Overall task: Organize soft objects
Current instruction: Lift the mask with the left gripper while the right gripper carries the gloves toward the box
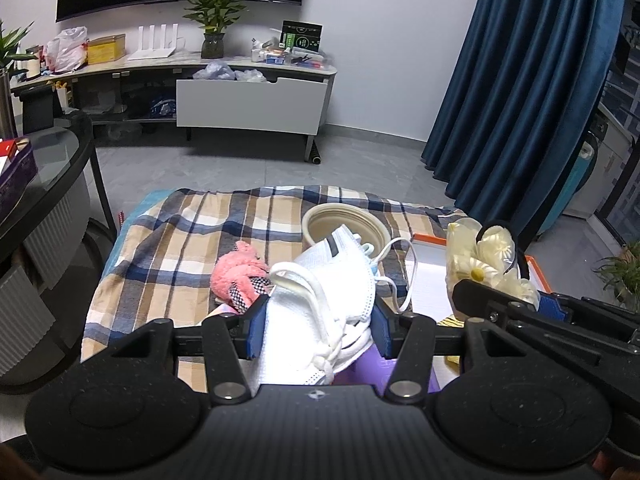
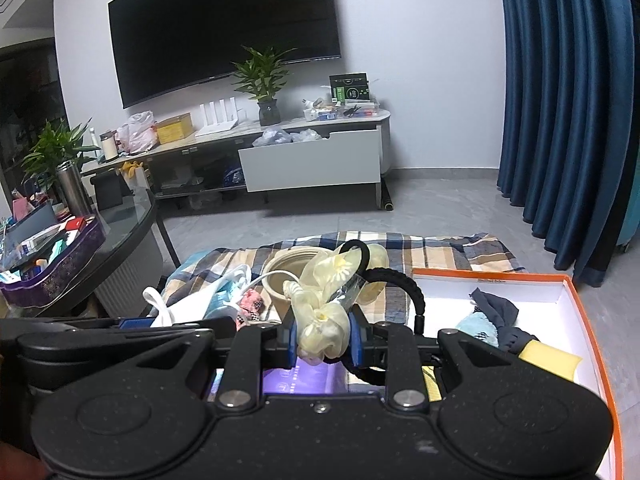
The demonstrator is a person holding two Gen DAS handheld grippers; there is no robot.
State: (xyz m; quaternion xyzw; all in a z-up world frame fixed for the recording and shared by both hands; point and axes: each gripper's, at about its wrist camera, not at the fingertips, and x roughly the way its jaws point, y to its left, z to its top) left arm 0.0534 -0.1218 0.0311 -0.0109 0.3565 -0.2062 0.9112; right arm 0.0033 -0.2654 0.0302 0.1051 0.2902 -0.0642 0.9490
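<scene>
My left gripper [image 1: 318, 330] is shut on a bundle of white face masks [image 1: 320, 300] and holds it above the plaid cloth [image 1: 180, 240]. My right gripper [image 2: 322, 338] is shut on a pale yellow hair scrunchie with a black elastic loop [image 2: 332, 292]; it also shows in the left wrist view [image 1: 480, 256]. A pink plush item [image 1: 236, 272] lies on the cloth left of the masks. An orange-rimmed white box [image 2: 576, 292] on the right holds a dark cloth [image 2: 496, 308], a light blue cloth [image 2: 478, 330] and a yellow sponge [image 2: 550, 360].
A beige round container [image 1: 344, 224] stands open on the cloth. A purple packet [image 2: 300, 380] lies under the grippers. A dark glass table [image 2: 120, 232] with a cluttered tray is at left. A TV cabinet [image 1: 252, 100] and blue curtains [image 1: 520, 80] stand behind.
</scene>
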